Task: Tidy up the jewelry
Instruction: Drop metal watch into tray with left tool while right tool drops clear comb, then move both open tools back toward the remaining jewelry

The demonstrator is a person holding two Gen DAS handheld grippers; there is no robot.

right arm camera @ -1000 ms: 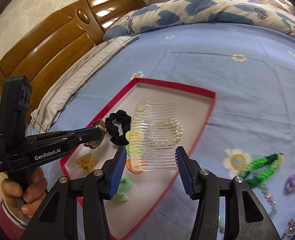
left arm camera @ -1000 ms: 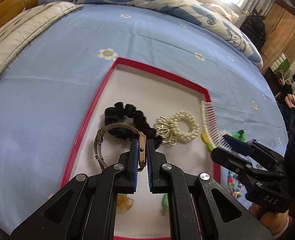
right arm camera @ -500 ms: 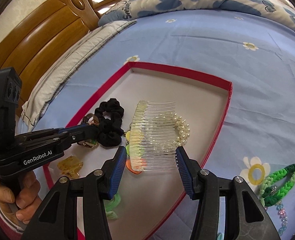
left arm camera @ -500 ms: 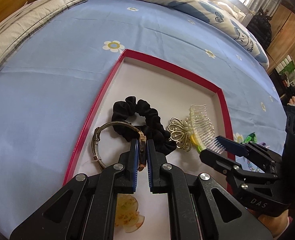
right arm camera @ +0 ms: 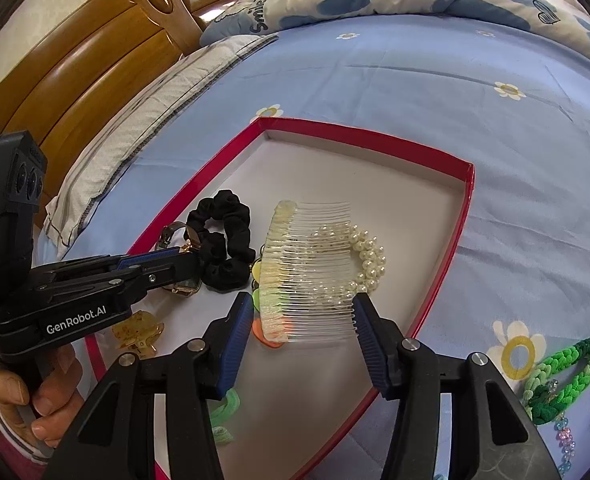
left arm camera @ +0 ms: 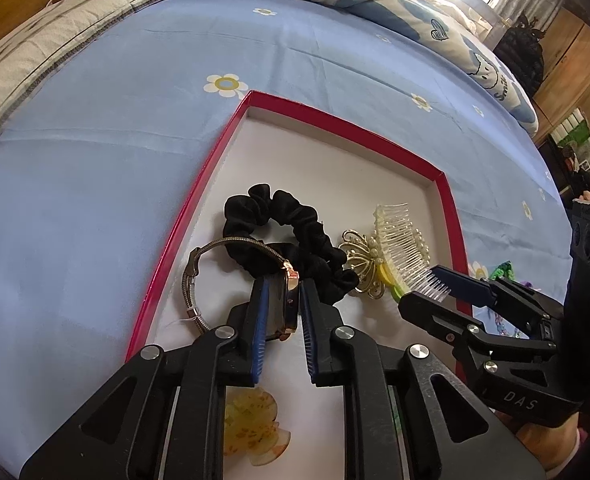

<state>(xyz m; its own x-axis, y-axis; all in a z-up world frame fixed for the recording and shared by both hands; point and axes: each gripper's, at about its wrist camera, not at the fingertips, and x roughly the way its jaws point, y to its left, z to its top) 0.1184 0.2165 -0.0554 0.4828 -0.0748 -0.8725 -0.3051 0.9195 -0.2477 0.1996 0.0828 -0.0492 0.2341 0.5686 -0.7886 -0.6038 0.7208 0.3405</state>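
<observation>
A red-rimmed white tray (left arm camera: 335, 120) (right arm camera: 375, 132) lies on the blue bedsheet. My left gripper (left arm camera: 286, 286) (right arm camera: 191, 258) is low over the tray's left side. Its jaws are opening around a rose-gold watch (left arm camera: 291, 280) (right arm camera: 183, 286), and a thin gap shows at the right pad. The watch band (left arm camera: 191, 276) rests on the tray floor beside a black scrunchie (left arm camera: 295, 216) (right arm camera: 223, 248). My right gripper (right arm camera: 303, 302) (left arm camera: 435, 280) is shut on a clear hair comb (right arm camera: 311, 272) (left arm camera: 403, 248), held just above a pearl bracelet (right arm camera: 371, 256).
An amber claw clip (left arm camera: 251, 432) (right arm camera: 137, 334), a light green tie (right arm camera: 223, 412) and orange and yellow clips (right arm camera: 263, 332) lie near the tray's front. Outside on the sheet are a green braided band (right arm camera: 563, 376) and a bead string (right arm camera: 565, 436). A pillow and wooden headboard stand behind.
The left jaws have parted a little around the watch. The right gripper has brought the comb down over the pearl bracelet inside the tray.
</observation>
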